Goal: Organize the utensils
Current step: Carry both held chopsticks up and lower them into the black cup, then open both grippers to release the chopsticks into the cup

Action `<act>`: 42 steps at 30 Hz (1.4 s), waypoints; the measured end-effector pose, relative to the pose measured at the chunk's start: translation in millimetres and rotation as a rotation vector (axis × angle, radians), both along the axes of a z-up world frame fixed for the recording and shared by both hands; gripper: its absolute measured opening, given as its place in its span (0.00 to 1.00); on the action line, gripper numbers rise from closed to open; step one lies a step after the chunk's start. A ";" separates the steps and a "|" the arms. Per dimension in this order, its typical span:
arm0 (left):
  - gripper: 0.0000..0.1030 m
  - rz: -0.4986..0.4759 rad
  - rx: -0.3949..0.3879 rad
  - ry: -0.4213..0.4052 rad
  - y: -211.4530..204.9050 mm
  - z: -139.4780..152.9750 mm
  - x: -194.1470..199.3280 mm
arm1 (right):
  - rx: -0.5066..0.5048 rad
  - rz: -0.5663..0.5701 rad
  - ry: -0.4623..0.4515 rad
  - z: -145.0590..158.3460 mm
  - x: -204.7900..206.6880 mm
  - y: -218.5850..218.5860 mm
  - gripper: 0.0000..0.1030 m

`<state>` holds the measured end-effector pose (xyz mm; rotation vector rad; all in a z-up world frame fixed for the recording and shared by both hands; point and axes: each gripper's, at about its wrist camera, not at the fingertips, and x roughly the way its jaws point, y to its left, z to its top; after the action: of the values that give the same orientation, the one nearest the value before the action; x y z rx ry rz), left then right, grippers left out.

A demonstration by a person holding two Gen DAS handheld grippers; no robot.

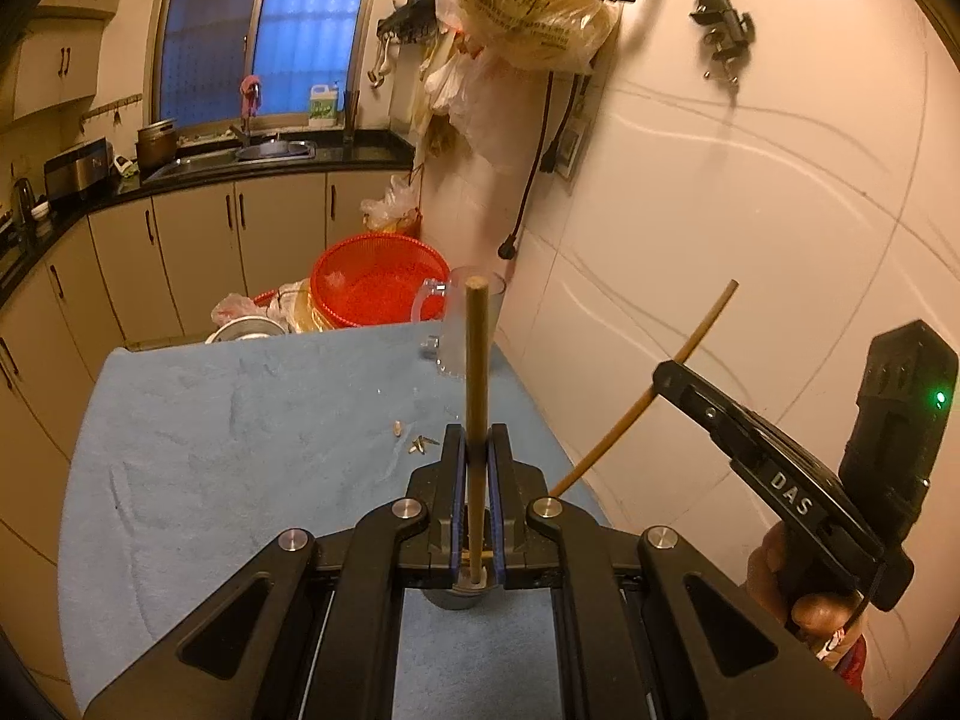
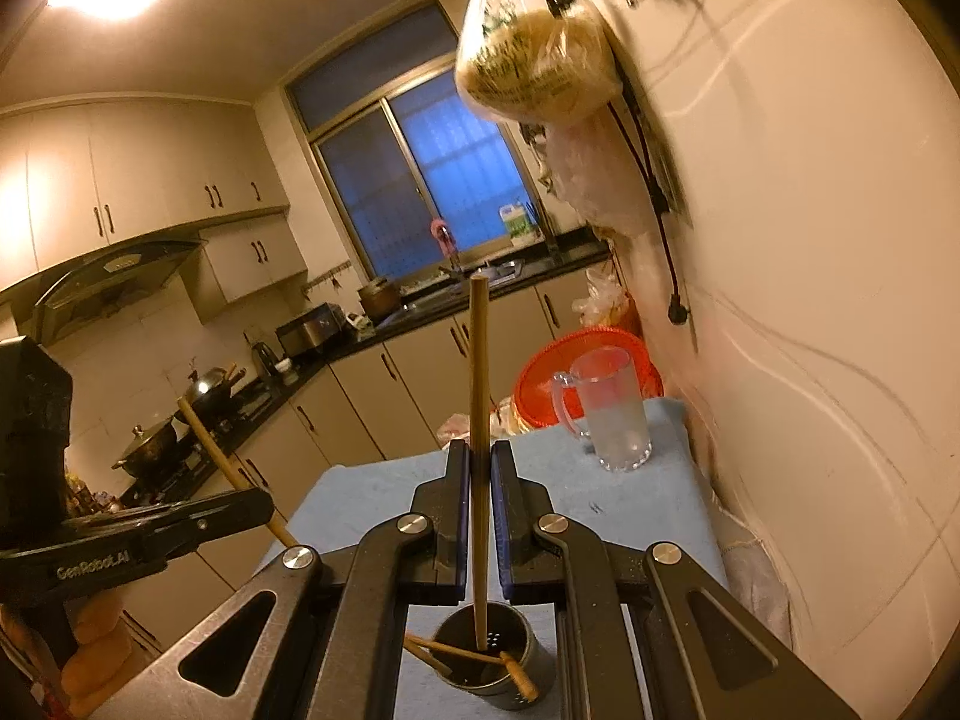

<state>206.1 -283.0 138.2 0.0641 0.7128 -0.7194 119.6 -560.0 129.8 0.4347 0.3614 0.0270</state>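
Observation:
My left gripper (image 1: pixel 477 441) is shut on a wooden chopstick (image 1: pixel 476 372) that stands upright, its lower end over a grey metal holder (image 1: pixel 459 597) below the jaws. My right gripper (image 2: pixel 479 462) is shut on another wooden chopstick (image 2: pixel 480 408), whose lower end reaches into the metal utensil holder (image 2: pixel 510 669). Several short wooden sticks lie across the holder's inside. The right gripper also shows at the right of the left wrist view (image 1: pixel 678 381), gripping its chopstick (image 1: pixel 696 342). The left gripper shows at the left of the right wrist view (image 2: pixel 252 507).
A blue towel (image 1: pixel 240 432) covers the table. A clear glass mug (image 2: pixel 612 414) stands at its far right corner, with a red basket (image 1: pixel 378 288) behind. Small screws (image 1: pixel 420 444) lie on the towel. A white wall (image 1: pixel 750 210) runs along the right; a plastic bag (image 1: pixel 534 6) hangs overhead.

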 end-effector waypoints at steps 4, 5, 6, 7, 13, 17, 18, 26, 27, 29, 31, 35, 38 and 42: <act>0.06 0.000 0.020 0.026 -5.3 -13.2 8.1 | 0.025 0.007 0.044 -13.4 19.3 -10.7 0.08; 0.06 0.000 0.026 0.031 -6.6 -16.5 9.8 | 0.030 0.009 0.055 -17.1 22.8 -12.7 0.08; 0.06 0.003 0.029 0.037 -7.3 -19.7 11.6 | 0.034 0.009 0.065 -21.0 26.0 -14.2 0.08; 0.06 0.004 0.031 0.043 -9.1 -22.0 13.4 | 0.036 0.010 0.073 -24.2 28.0 -15.4 0.08; 0.06 0.010 0.053 0.078 -13.6 -40.1 23.4 | 0.040 0.024 0.136 -44.8 45.0 -17.7 0.08; 0.06 0.014 0.070 0.091 -14.1 -51.0 27.9 | 0.040 0.031 0.173 -57.6 52.1 -17.1 0.08; 0.06 0.015 0.074 0.092 -14.1 -53.7 29.4 | 0.043 0.034 0.181 -60.4 54.3 -17.0 0.08; 0.06 0.023 0.095 0.107 -16.1 -65.8 38.5 | 0.047 0.059 0.214 -71.6 59.2 -12.8 0.08; 0.06 0.024 0.098 0.107 -16.5 -66.5 39.2 | 0.045 0.060 0.214 -71.3 59.3 -12.4 0.08; 0.06 0.023 0.101 0.106 -17.0 -67.7 39.3 | 0.048 0.061 0.214 -70.6 58.3 -11.6 0.09; 0.06 0.025 0.101 0.106 -16.8 -66.8 39.5 | 0.045 0.064 0.211 -69.8 56.7 -10.2 0.09; 0.06 0.030 0.101 0.105 -18.1 -65.7 38.0 | 0.041 0.061 0.206 -66.6 54.9 -9.1 0.14; 0.06 0.033 0.099 0.103 -18.7 -65.1 38.3 | 0.039 0.057 0.200 -64.0 52.6 -8.9 0.17; 0.07 0.037 0.094 0.106 -16.8 -64.7 38.3 | 0.040 0.051 0.187 -58.8 47.1 -9.3 0.19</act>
<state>244.4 -299.7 73.5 0.0985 0.8473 -0.6569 166.7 -569.3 71.0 0.4689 0.5570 0.0436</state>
